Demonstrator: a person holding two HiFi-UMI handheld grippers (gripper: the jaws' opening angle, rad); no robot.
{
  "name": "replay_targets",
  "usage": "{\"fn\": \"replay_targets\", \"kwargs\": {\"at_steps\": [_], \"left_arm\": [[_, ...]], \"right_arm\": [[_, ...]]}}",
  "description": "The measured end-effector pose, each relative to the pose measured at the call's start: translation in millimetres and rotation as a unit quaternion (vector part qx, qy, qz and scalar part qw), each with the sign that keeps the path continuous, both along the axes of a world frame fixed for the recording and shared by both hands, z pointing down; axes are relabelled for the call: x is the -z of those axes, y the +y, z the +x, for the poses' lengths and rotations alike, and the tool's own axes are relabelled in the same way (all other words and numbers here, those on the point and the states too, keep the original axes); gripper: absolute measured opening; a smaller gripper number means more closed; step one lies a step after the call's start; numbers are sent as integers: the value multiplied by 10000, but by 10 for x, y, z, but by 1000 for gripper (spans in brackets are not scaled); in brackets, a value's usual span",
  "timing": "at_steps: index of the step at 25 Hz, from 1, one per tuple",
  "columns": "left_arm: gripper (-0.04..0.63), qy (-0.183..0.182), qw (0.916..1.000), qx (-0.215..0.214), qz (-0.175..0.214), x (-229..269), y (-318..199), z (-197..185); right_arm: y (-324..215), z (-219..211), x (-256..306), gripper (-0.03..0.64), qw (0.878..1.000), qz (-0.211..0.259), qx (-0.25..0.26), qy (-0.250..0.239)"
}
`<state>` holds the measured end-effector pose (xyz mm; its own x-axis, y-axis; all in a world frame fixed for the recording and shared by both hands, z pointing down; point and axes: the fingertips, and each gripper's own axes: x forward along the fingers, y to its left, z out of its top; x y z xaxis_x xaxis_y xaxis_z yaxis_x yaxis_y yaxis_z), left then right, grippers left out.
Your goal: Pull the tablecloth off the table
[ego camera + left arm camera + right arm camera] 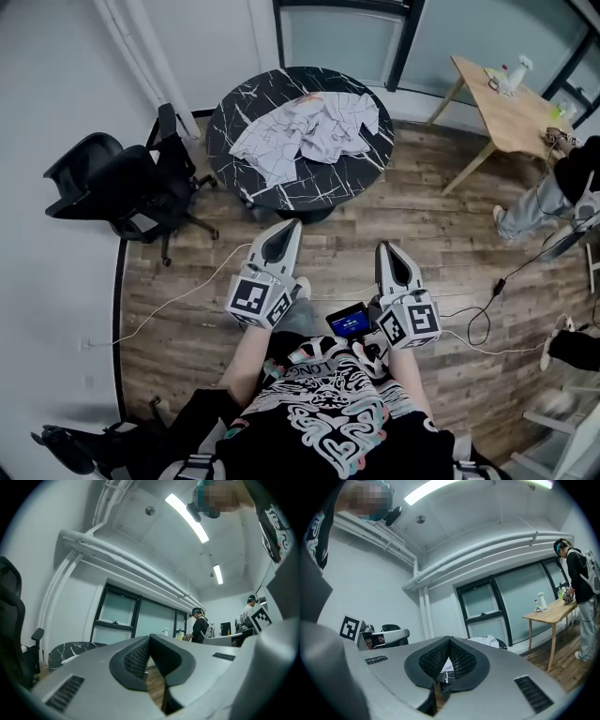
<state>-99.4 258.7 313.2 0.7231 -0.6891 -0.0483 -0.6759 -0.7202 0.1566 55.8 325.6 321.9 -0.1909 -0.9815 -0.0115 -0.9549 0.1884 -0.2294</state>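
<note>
Both shut and empty: left claw [290,228] and right claw [387,249], pads pressed together with nothing between, held low and side by side. Well ahead of both, out of reach: the tablecloth [305,131], crumpled in a heap on the round black counter [281,192], not spread flat. Probably the approach step, with no grasp begun yet.

To do it well: step closer first, minding the cable [187,291] on the floor just to the left of the left claw, and the office chair [122,183] further off to that same side. Open one claw wide before arrival, not above the heap. Aim for a thick fold on the side of the heap nearest to the claws, bite deep, close firmly. Then pull low and toward the body, along the counter top, not upward. If needed, take a second fold with the other claw, to prevent slipping.
</note>
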Motion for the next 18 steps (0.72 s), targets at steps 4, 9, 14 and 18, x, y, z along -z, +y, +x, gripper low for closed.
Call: {"fn": "replay_targets", "kwargs": {"at_steps": [4,9,14,18], "left_arm": [[12,-44,9999,-70,-96,-14,-434,82],[12,-150,9997,53,-158,-43,-1038,-25],[12,-240,9994,174,-200,-92,-1544,-158],[12,-272,9991,206,-267,-140,-1875,-211]], "right_arm": [[-419,2,-32,17,9999,-109,-1,-81],[-987,-16,-25,17,9998,-92,-48,-195],[-1514,-62,-48,17,9997,-145,-63,-198],[-1839,-93,-54,17,9992,-77,-45,-379]]}}
